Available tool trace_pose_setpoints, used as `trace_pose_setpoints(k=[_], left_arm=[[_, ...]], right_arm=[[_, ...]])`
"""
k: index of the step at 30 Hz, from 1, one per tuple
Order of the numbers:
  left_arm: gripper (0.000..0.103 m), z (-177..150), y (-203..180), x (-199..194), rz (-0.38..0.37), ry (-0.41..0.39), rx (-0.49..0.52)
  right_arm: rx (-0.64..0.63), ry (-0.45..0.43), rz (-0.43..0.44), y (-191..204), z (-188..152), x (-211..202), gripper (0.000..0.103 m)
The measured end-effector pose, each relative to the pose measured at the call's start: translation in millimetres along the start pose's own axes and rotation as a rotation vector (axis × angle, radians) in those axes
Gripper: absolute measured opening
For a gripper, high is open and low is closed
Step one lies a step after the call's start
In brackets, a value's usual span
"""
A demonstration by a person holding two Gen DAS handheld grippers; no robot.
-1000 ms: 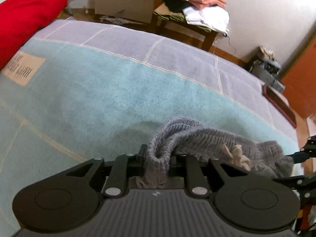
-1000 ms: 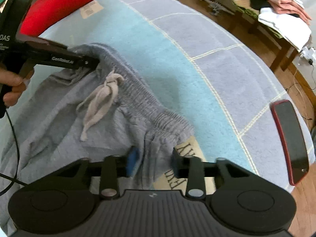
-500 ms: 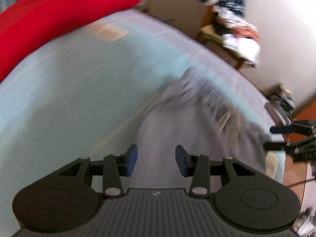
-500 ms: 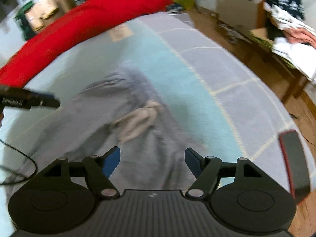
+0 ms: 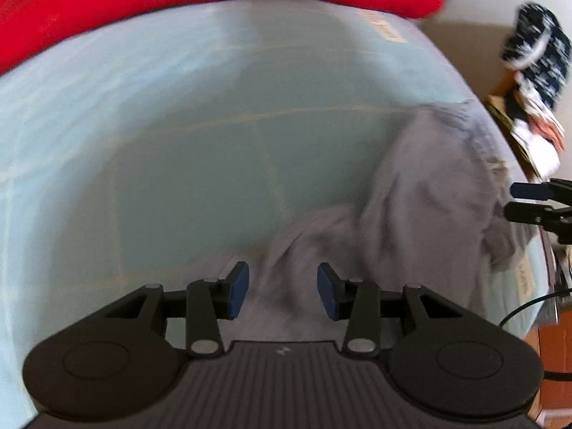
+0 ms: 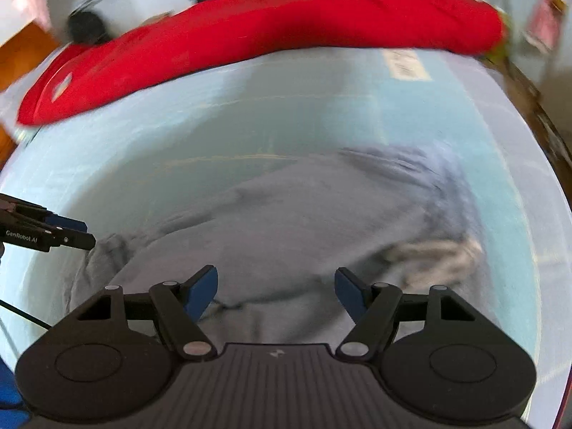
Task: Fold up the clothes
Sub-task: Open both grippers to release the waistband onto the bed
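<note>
The grey pants (image 6: pixel 293 221) lie loosely spread on the bed (image 5: pixel 150 164), on its pale blue cover, well short of the red bolster (image 6: pixel 271 32) that runs along the far edge. Taking the bolster as the landmark, the garment sits on the near side of it, with bare cover between the two. The cloth is rumpled, not flat: ridges and a bunched strip, likely the waistband with its pale drawstring (image 6: pixel 439 254), show at the right side in the right wrist view.

The left claw (image 5: pixel 282 291) stands open, its blue pads apart, with a fold of the pants just beyond and between them; nothing is pinched. The right claw (image 6: pixel 275 291) is also open, wider still, poised over the near edge of the grey cloth and holding nothing. Both views are blurred, so fine detail of hems and seams cannot be made out.

The step in hand looks like a regrip: the pants are laid out and free, and both claws hang near their bottom part, on the side away from the bolster. The fold itself seems not yet begun. The next move probably calls for each claw to close on a cloth edge, one at either side, taking a single clean layer, then drawing the fabric taut before carrying it over toward the bolster side.
</note>
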State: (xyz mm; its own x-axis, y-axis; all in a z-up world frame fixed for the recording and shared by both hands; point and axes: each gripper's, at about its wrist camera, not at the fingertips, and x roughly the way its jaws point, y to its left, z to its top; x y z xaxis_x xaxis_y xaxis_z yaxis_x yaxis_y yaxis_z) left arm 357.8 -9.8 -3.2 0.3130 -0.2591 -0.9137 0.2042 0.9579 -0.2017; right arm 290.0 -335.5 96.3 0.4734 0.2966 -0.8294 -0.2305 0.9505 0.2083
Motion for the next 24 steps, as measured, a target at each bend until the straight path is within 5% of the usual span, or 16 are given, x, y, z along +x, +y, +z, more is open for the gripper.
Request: trace_pose_setpoints(k=[9, 17, 20, 21, 24], left_arm=[[0.043, -44, 30, 9, 0.095, 0.004, -0.062], [0.043, -29, 58, 32, -0.084, -0.065, -0.157], [0.033, -25, 64, 48, -0.187, -0.060, -0.185], [0.015, -24, 65, 53, -0.224, -0.061, -0.193], [0.005, -22, 60, 46, -0.226, -0.101, -0.168]], right_arm=[[-0.089, 0.046, 0.076, 40, 0, 26, 0.077], [-0.143, 0.072, 0.086, 57, 2, 30, 0.077], [-0.151, 0.077, 0.084, 61, 3, 32, 0.077], [-0.154, 0.078, 0.084, 63, 3, 32, 0.077], [-0.165, 0.080, 0.083, 67, 4, 32, 0.077]])
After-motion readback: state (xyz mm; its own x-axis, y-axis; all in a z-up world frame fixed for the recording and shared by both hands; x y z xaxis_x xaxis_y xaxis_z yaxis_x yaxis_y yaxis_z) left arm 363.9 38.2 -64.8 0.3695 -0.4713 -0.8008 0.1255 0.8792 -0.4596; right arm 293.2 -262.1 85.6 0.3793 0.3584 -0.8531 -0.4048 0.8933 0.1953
